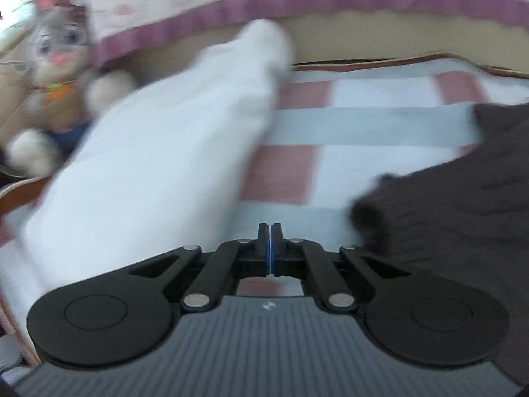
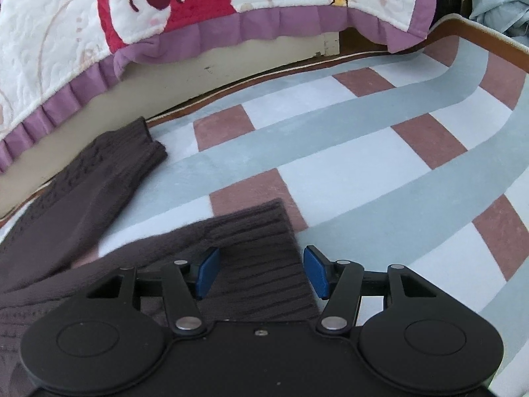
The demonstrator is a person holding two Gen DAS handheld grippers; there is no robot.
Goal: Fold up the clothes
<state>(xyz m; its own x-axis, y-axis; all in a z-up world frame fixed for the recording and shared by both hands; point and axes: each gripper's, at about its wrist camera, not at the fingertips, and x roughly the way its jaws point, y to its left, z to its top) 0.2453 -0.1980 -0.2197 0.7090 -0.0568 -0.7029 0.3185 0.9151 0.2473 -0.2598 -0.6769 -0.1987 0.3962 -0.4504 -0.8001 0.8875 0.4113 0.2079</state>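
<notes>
Now, left wrist view: I see my left gripper (image 1: 270,231) with its jaws pressed fully together, nothing between them.
Left view, clothes: a white garment (image 1: 158,165) lies blurred to the left of the jaws, running up toward the plush rabbit (image 1: 56,76); the dark brown knit sweater (image 1: 463,205) fills the right side.
Left view, ground: both garments rest on a checked mat (image 1: 363,125) of pink, white and grey-blue.
Right wrist view: my right gripper (image 2: 261,273) has its jaws standing apart, gripping nothing.
Right view, sweater: the ribbed hem corner of the dark brown knit sweater (image 2: 251,248) lies flat between and under the blue pads (image 2: 207,273); I cannot tell if the left pad touches it. One sleeve (image 2: 99,172) stretches away to the upper left.
Right view, background: a quilt (image 2: 165,16) with a red bear and purple frill hangs beyond the mat (image 2: 380,165).
</notes>
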